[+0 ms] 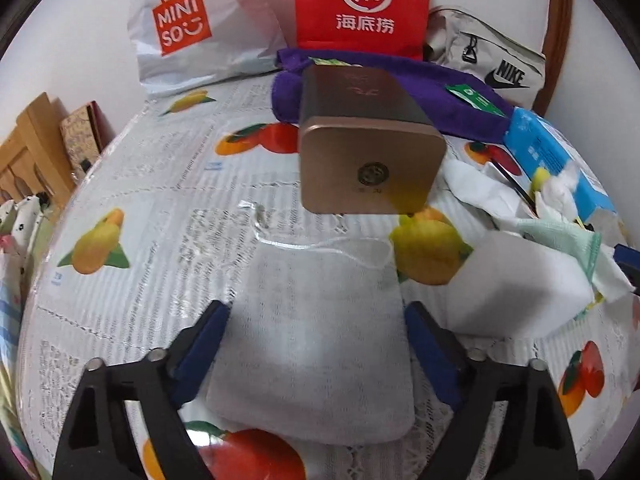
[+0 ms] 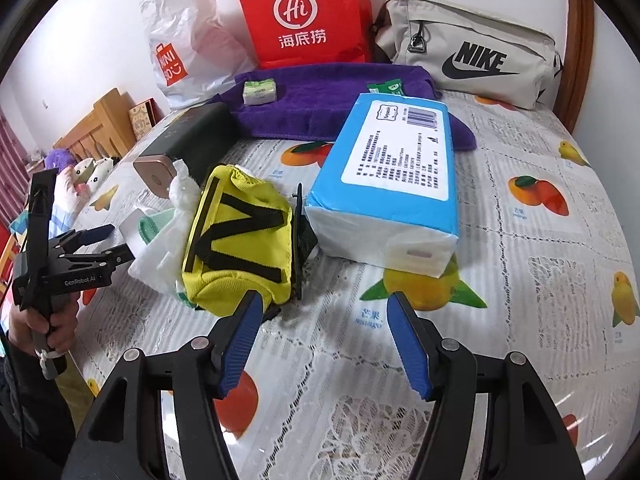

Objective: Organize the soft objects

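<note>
Your left gripper (image 1: 316, 344): fingers wide, straddling a white drawstring pouch (image 1: 316, 344) flat on the tabletop (image 1: 160, 200), pads clear of it. Bronze tin (image 1: 372, 164) at 12 o'clock; MINISO bag (image 1: 188, 24) at 11. Your right gripper (image 2: 324, 344): fingers apart, empty; yellow pouch (image 2: 240, 240) at 11, blue tissue pack (image 2: 392, 172) at 12, Nike bag (image 2: 472, 48) at 1.
</note>
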Action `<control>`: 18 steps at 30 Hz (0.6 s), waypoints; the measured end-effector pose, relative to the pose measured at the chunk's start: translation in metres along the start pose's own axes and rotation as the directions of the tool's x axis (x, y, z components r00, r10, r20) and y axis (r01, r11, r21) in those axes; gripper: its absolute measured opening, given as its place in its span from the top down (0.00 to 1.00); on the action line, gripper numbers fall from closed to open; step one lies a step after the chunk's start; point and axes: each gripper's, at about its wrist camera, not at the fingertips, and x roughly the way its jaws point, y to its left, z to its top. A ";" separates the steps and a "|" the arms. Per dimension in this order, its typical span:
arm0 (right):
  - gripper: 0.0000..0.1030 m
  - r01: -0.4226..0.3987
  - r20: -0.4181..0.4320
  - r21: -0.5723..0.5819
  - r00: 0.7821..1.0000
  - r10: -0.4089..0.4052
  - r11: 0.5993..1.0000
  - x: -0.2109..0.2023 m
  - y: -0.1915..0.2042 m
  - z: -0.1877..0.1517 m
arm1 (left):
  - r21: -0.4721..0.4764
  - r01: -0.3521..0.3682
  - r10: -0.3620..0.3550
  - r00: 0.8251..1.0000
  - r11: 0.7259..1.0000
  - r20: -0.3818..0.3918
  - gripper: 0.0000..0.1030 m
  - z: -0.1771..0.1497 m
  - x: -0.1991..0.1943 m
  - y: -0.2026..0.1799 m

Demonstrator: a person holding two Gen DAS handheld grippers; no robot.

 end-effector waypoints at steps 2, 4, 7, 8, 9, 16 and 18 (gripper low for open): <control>0.38 -0.005 0.005 0.002 1.000 0.005 1.000 0.002 0.002 0.003 | -0.019 -0.015 0.016 1.000 1.000 0.010 0.45 0.002 -0.003 0.005; 0.41 -0.011 0.010 0.003 1.000 0.011 1.000 0.006 0.004 0.006 | -0.038 -0.024 0.024 1.000 0.999 0.011 0.63 0.003 -0.003 0.011; 0.55 -0.032 -0.001 0.006 0.999 0.032 0.999 0.011 0.006 0.008 | -0.048 -0.023 0.024 1.000 0.999 0.018 0.70 0.002 -0.004 0.016; 0.60 -0.040 -0.006 0.008 0.999 0.040 0.999 0.013 0.007 0.009 | -0.051 -0.021 0.022 1.000 0.999 0.021 0.71 0.002 -0.004 0.017; 0.69 -0.042 -0.011 0.013 0.999 0.043 0.999 0.015 0.007 0.010 | -0.051 -0.019 0.020 1.000 0.999 0.023 0.71 0.002 -0.004 0.017; 0.78 -0.033 -0.008 -0.001 0.999 0.033 0.999 0.016 0.010 0.016 | -0.051 -0.015 0.017 0.999 0.999 0.031 0.71 0.000 -0.004 0.017; 0.78 -0.033 -0.001 -0.006 0.999 0.033 0.999 0.015 0.011 0.018 | -0.051 -0.014 0.016 0.999 0.999 0.031 0.71 0.000 -0.004 0.017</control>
